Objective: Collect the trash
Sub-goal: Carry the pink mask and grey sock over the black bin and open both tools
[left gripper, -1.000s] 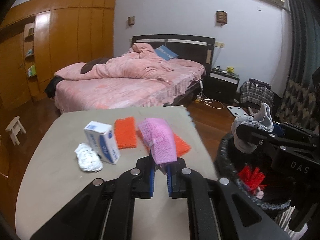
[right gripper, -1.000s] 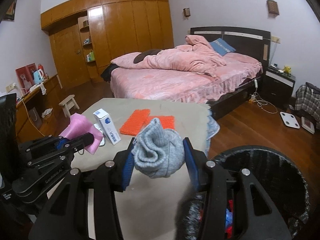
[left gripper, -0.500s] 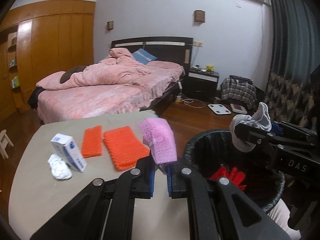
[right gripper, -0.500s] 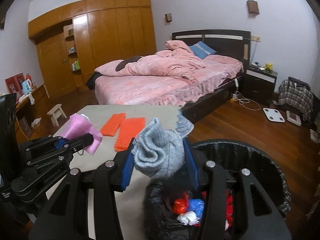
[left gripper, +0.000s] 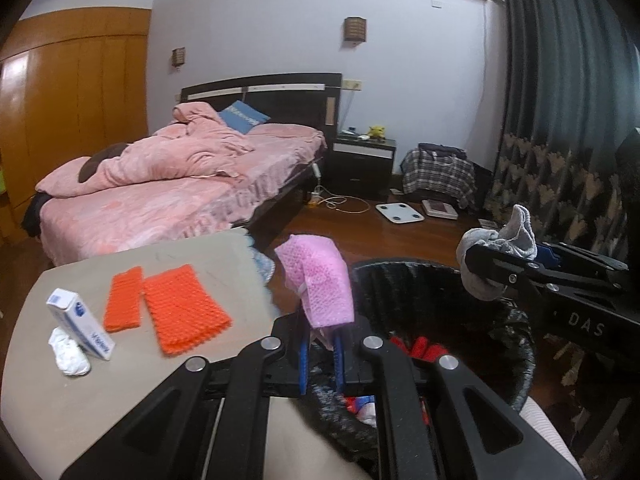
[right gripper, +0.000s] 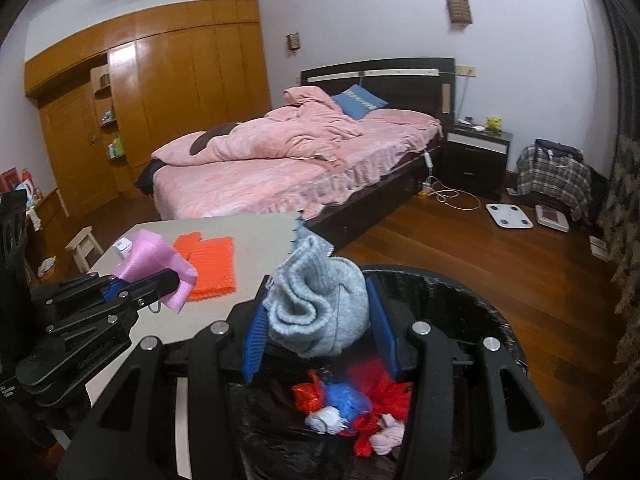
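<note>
Over the black bin (right gripper: 460, 296), the right gripper (right gripper: 316, 316) has its jaws clamped on a grey sock (right gripper: 320, 312), and beside it the left gripper (left gripper: 320, 344) pinches pink foam wrap (left gripper: 320, 280) near the bin's rim. Both loads look ready to drop. Centre each above the bin's mouth, then open fully so neither snags the rim or falls back on the worktop (left gripper: 60, 400).
</note>
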Tool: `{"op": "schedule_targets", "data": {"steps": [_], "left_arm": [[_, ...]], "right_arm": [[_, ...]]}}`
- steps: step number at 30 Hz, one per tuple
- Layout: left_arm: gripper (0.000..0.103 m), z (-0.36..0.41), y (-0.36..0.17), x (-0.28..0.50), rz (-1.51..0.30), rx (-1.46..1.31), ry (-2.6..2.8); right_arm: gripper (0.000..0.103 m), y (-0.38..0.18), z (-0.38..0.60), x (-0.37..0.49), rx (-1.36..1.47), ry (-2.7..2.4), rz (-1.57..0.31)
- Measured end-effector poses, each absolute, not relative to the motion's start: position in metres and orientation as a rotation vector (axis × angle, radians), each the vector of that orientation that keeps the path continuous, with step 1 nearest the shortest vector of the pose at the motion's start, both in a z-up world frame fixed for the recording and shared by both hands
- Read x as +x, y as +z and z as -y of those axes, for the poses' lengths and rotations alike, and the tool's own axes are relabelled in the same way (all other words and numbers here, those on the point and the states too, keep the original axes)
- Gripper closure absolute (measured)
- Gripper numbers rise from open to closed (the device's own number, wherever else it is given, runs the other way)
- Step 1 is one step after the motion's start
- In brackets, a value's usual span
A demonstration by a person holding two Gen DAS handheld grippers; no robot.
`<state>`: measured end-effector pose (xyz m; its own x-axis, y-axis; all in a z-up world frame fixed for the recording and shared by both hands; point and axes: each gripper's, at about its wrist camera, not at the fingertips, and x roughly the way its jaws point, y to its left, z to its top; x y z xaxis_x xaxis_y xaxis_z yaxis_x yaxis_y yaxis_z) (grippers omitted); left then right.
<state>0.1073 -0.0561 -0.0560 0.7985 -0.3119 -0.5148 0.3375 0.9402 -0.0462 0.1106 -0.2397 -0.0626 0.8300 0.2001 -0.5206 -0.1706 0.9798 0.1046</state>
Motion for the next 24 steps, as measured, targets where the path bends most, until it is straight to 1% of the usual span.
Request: {"op": "schedule_targets", "data": {"steps": [24], "left_arm": [[0.093, 0.115, -0.072, 0.126, -0.572, 0.088, -0.474]], "right_arm": [[0.058, -0.082, 0.298, 0.101, 0.1, 0.069, -0.582]]}}
